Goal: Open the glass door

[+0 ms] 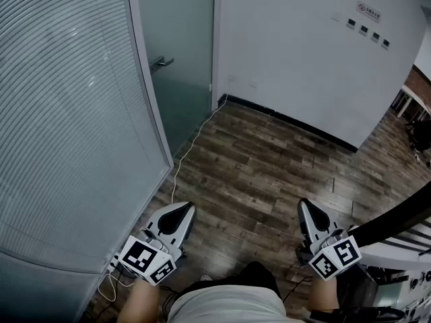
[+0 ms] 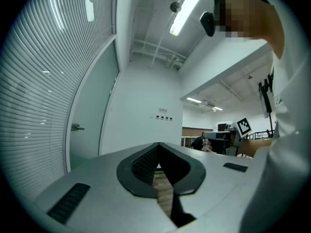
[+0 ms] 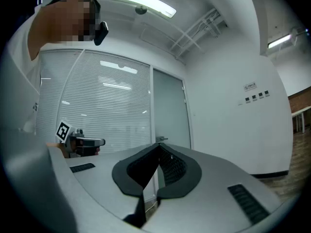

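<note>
The frosted glass door (image 1: pixel 176 52) stands closed at the top of the head view, its metal lever handle (image 1: pixel 160 62) on its left side. Both grippers hang low near my body, far from the door. My left gripper (image 1: pixel 183 208) is shut with nothing in it, and my right gripper (image 1: pixel 306 204) is shut and empty too. In the left gripper view the jaws (image 2: pixel 158 145) meet at the tips, with the door (image 2: pixel 90 115) and handle (image 2: pixel 77 127) far off at the left. The right gripper view shows closed tips (image 3: pixel 159 145) below the door (image 3: pixel 170 110).
A glass wall with blinds (image 1: pixel 67 126) runs along the left. A white cable (image 1: pixel 192 143) trails over the wooden floor (image 1: pixel 269 173) to a power strip (image 1: pixel 111 264). A white wall with switches (image 1: pixel 367 29) closes the right side. Furniture (image 1: pixel 417 106) stands far right.
</note>
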Available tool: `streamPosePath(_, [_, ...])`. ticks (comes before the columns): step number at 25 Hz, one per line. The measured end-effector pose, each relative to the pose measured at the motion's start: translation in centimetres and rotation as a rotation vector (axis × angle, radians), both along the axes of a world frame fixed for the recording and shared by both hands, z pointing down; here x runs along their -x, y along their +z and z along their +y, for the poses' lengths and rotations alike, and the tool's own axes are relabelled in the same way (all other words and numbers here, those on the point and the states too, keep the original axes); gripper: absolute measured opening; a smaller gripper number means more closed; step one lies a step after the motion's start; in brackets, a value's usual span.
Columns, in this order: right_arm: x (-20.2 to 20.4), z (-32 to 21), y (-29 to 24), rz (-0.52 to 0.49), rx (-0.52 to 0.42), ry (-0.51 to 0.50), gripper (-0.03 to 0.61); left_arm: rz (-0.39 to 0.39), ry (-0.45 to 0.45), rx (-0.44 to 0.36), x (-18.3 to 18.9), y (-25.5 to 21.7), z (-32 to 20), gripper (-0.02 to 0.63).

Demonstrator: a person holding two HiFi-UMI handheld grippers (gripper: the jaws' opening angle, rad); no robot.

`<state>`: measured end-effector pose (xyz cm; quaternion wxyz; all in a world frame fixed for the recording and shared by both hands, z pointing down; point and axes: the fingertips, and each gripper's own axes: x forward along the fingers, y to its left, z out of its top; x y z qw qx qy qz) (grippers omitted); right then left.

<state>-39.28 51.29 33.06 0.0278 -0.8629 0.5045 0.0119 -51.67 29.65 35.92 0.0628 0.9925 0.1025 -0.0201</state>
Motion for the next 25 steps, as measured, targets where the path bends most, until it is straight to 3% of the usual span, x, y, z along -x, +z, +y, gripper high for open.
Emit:
streamPosePath(6, [-0.8,-3.3,0.2,-0.001,0.010,-0.021,0.002,-0.005,0.000,0.000,-1.1,0.3,-2.8,0.000])
streamPosePath(12, [-4.3,-7.1,1.4,-0.011,0.012,-0.069,0.002,-0.019,-0.023,-0.007,-4.3,0.9,-5.4,0.000])
streamPosePath(25, [-21.9,-11.6,0.6,-0.027,0.008,-0.154,0.002,-0.006,-0.120,-0.018,-20.7,-1.1,-9.2,0.000])
